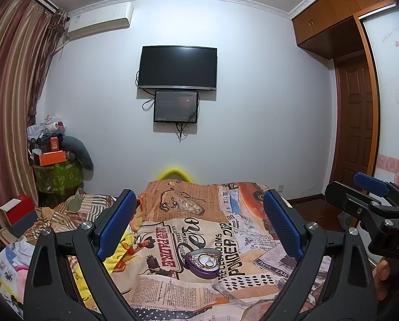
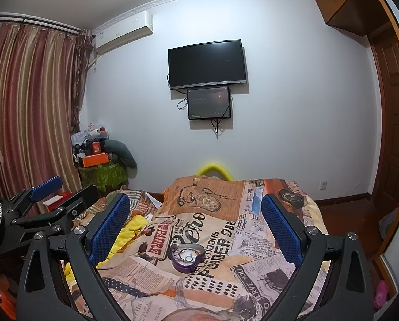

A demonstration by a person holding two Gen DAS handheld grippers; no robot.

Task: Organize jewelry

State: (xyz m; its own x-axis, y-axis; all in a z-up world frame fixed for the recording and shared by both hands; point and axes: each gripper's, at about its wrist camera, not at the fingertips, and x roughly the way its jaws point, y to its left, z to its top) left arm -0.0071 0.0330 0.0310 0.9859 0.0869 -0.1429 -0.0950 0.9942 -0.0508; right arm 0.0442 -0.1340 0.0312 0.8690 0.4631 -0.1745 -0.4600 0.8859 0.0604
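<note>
A purple heart-shaped tin (image 1: 204, 262) lies open on the printed bedspread (image 1: 172, 230), with chains and rings of jewelry inside it. It also shows in the right wrist view (image 2: 187, 256). My left gripper (image 1: 199, 227) is open and empty, held above the bed with the tin below and between its blue pads (image 1: 116, 222). My right gripper (image 2: 194, 230) is open and empty too, above the tin from the right side. The right gripper shows at the right edge of the left wrist view (image 1: 370, 200), and the left gripper at the left edge of the right wrist view (image 2: 46, 200).
A yellow cloth (image 2: 135, 224) lies on the bed's left side. A cluttered stand with an orange box (image 1: 52, 157) stands by the striped curtain (image 1: 9, 107). A red and white box (image 1: 17, 208) sits on the floor at left. A wardrobe and door (image 1: 357, 123) stand at right.
</note>
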